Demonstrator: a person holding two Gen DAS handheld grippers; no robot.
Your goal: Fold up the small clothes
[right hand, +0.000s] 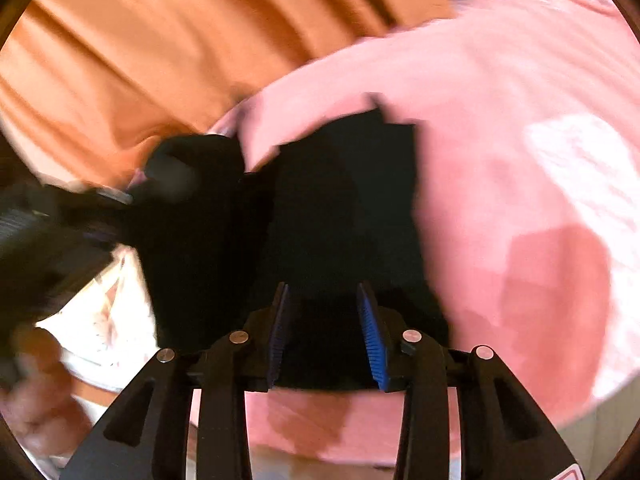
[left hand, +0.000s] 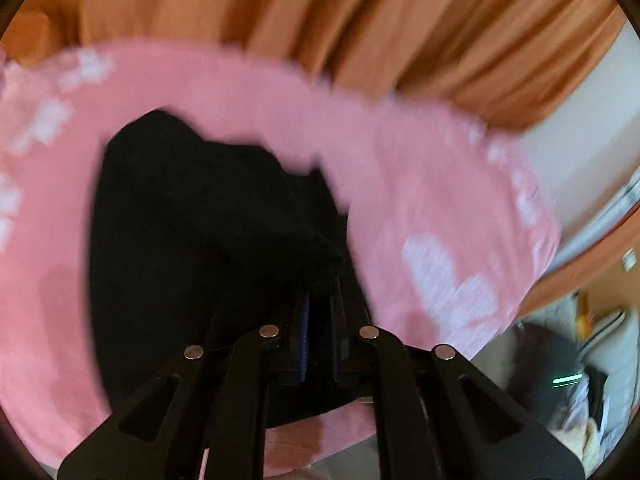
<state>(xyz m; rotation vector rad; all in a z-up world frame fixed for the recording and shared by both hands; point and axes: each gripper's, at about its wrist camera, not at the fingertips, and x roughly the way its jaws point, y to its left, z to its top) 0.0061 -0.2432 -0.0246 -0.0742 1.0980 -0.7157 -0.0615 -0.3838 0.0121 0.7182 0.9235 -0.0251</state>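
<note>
A small black garment [left hand: 192,216] lies on a pink cloth with white patches [left hand: 420,184]. In the left wrist view my left gripper [left hand: 320,280] is shut on a bunched edge of the black garment. In the right wrist view the same black garment [right hand: 320,208] spreads in front of my right gripper [right hand: 325,296], whose blue-padded fingers [right hand: 372,332] stand apart with the black fabric between and beneath them. The pink cloth [right hand: 520,160] fills the right of that view. The left gripper [right hand: 48,232] shows blurred at the left edge there, at the garment's far end.
An orange curtain or sheet [left hand: 360,20] hangs behind the pink cloth and also shows in the right wrist view [right hand: 160,40]. A white patterned cloth [right hand: 104,320] lies at lower left. A cluttered room corner [left hand: 580,380] sits at lower right.
</note>
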